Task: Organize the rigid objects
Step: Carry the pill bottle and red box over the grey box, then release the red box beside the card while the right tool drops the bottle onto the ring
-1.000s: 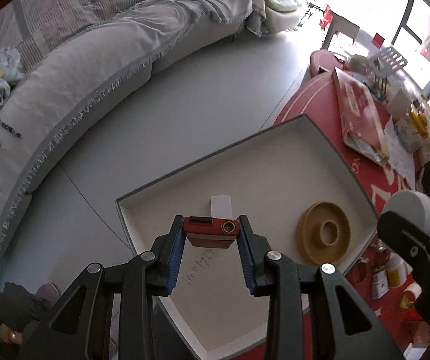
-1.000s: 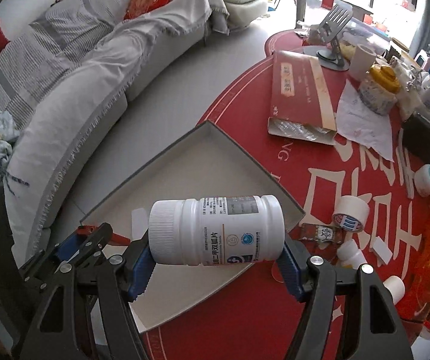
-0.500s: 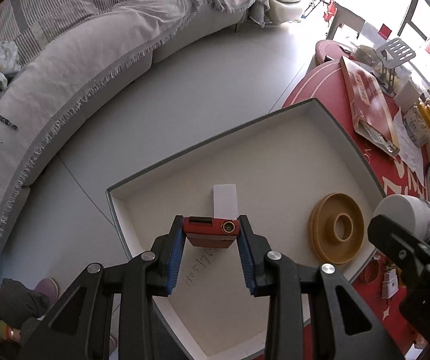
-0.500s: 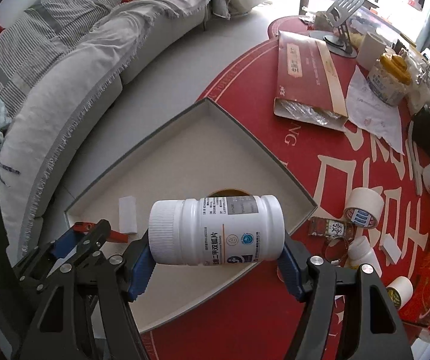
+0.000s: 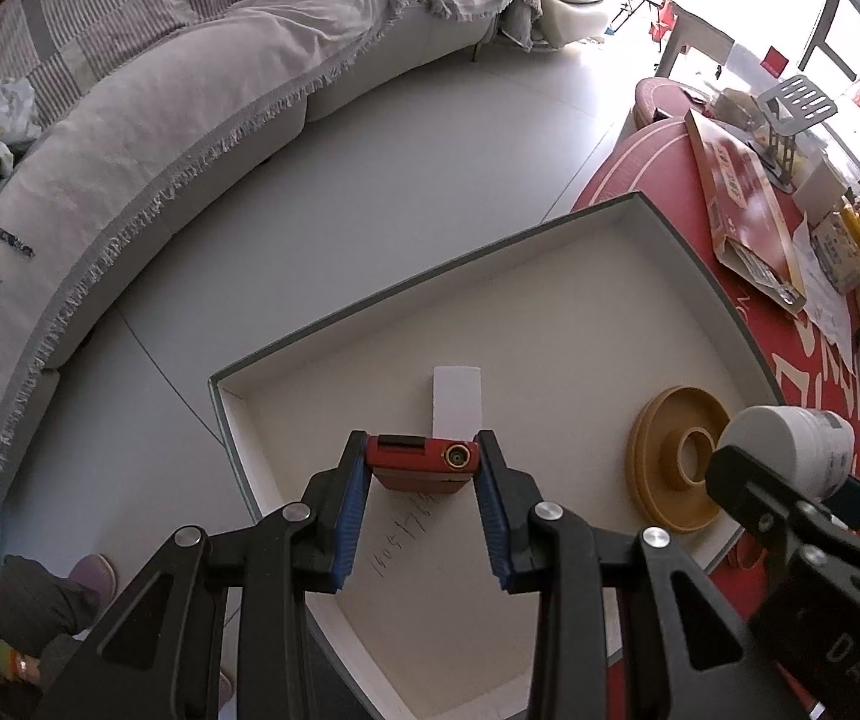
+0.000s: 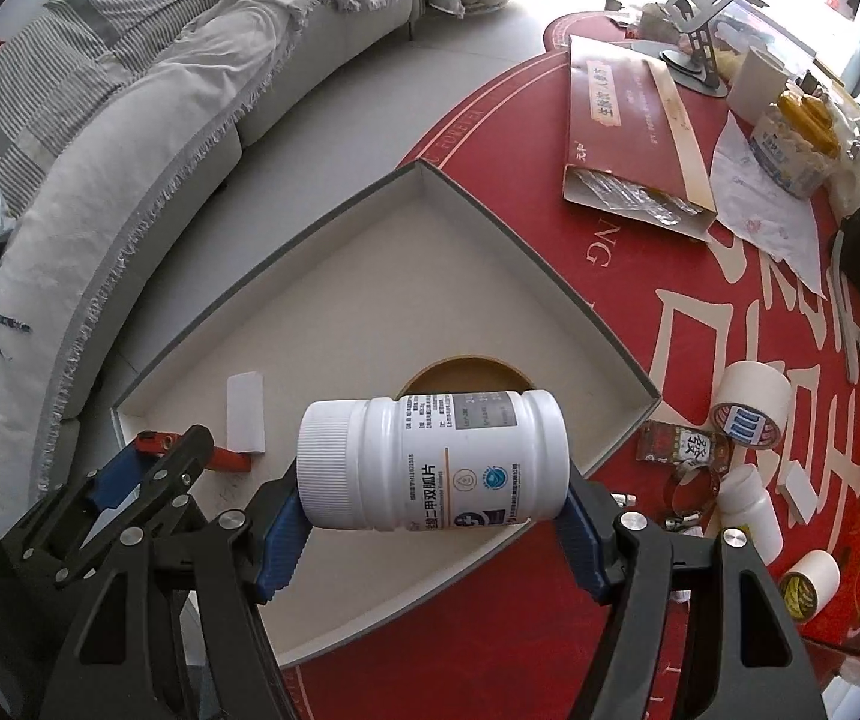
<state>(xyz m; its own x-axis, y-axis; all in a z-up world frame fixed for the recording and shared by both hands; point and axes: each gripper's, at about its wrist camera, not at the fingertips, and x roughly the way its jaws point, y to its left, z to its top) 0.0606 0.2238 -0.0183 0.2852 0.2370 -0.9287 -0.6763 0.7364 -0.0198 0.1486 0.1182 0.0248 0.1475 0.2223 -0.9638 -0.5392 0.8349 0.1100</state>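
Left view: left hand-held gripper (image 5: pixel 423 468) clamps red device (image 5: pixel 422 463), frame centre, above tray (image 5: pixel 333 324). Risk: landing on white card (image 5: pixel 457 399).

Right view: right hand-held gripper (image 6: pixel 433 501) grips bottle (image 6: pixel 433 460) sideways, lower centre, over ring (image 6: pixel 466 369). Risk: round bottle rolls on release, or strikes ring.

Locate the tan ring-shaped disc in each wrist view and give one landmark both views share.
Left wrist: the tan ring disc lies in the box's right part, just left of the white bottle.
Right wrist: the disc shows only as an arc at centre, mostly hidden behind the bottle.
Shared landmark: the white card flat on the box floor.
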